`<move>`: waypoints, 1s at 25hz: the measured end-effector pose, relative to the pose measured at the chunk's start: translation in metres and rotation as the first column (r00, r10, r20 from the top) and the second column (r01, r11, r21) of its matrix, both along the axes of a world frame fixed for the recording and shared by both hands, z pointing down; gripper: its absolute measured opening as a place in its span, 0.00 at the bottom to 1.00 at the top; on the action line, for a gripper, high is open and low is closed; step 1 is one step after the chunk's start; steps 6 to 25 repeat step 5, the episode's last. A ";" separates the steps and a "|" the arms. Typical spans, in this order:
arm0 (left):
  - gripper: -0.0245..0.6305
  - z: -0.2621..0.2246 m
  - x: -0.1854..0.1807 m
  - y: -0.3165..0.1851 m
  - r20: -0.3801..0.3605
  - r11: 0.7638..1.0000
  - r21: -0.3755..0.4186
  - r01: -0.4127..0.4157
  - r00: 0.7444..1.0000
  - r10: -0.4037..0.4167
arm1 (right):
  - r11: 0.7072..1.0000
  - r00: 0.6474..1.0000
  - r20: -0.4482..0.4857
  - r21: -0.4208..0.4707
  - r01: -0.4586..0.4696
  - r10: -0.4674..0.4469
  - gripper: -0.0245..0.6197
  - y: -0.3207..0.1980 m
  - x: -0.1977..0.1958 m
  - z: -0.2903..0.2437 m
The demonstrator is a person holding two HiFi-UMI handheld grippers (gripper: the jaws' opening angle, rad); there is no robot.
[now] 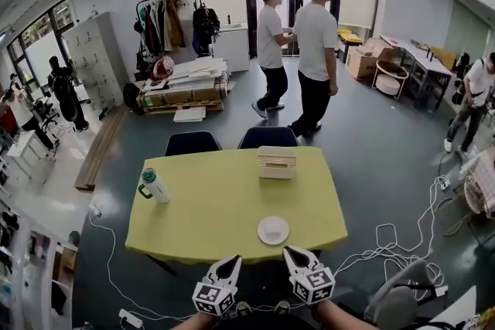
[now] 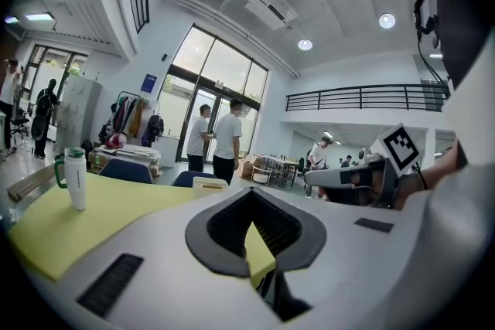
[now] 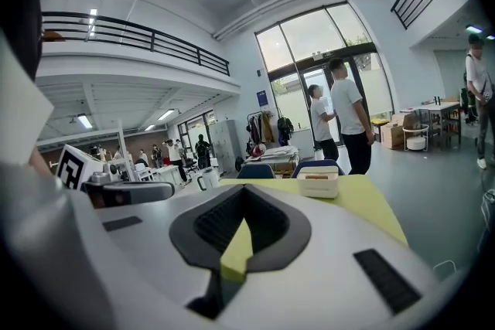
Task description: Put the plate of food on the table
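A small white plate lies on the yellow-green table, close to its near edge and right of centre. Whether food is on it cannot be made out. My left gripper hovers just off the near edge, left of the plate, jaws shut and empty. My right gripper is beside it, just below and right of the plate, also shut with nothing held. In the left gripper view the jaws meet above the table. The right gripper's own view shows the same. The plate is hidden in both gripper views.
A white box stands at the table's far right and a white bottle with a green cap at its left. Two dark chairs sit behind the table. Two people stand beyond. White cables trail on the floor.
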State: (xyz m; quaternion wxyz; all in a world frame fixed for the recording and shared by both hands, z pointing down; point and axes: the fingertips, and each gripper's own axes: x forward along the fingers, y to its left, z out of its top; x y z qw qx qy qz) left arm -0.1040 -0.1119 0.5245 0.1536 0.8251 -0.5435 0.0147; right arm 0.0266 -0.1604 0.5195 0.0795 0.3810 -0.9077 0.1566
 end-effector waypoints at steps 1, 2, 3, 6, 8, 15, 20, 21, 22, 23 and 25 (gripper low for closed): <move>0.05 0.001 0.001 -0.001 -0.002 1.000 -0.002 -0.001 1.000 0.001 | 1.000 1.000 -0.002 -0.002 -0.001 0.001 0.05 -0.001 0.000 0.001; 0.05 0.002 0.001 -0.002 -0.005 1.000 -0.003 -0.003 1.000 0.003 | 1.000 1.000 -0.003 -0.004 -0.002 0.002 0.05 -0.001 0.001 0.003; 0.05 0.003 0.002 -0.003 -0.008 1.000 -0.003 -0.004 1.000 0.004 | 1.000 1.000 -0.004 -0.006 -0.003 0.003 0.05 -0.002 0.002 0.004; 0.05 0.004 0.004 -0.005 -0.013 1.000 -0.002 -0.006 1.000 0.006 | 1.000 1.000 -0.006 -0.009 -0.005 0.005 0.05 -0.005 0.003 0.007; 0.05 0.004 0.004 -0.005 -0.013 1.000 -0.002 -0.006 1.000 0.006 | 1.000 1.000 -0.006 -0.009 -0.005 0.005 0.05 -0.005 0.003 0.007; 0.05 0.004 0.004 -0.005 -0.013 1.000 -0.002 -0.006 1.000 0.006 | 1.000 1.000 -0.006 -0.009 -0.005 0.005 0.05 -0.005 0.003 0.007; 0.05 0.004 0.004 -0.005 -0.013 1.000 -0.002 -0.006 1.000 0.006 | 1.000 1.000 -0.006 -0.009 -0.005 0.005 0.05 -0.005 0.003 0.007; 0.05 0.004 0.004 -0.005 -0.013 1.000 -0.002 -0.006 1.000 0.006 | 1.000 1.000 -0.006 -0.009 -0.005 0.005 0.05 -0.005 0.003 0.007; 0.05 0.004 0.004 -0.005 -0.013 1.000 -0.002 -0.006 1.000 0.006 | 1.000 1.000 -0.006 -0.009 -0.005 0.005 0.05 -0.005 0.003 0.007; 0.05 0.004 0.004 -0.005 -0.013 1.000 -0.002 -0.006 1.000 0.006 | 1.000 1.000 -0.006 -0.009 -0.005 0.005 0.05 -0.005 0.003 0.007; 0.05 0.004 0.004 -0.005 -0.013 1.000 -0.002 -0.006 1.000 0.006 | 1.000 1.000 -0.006 -0.009 -0.005 0.005 0.05 -0.005 0.003 0.007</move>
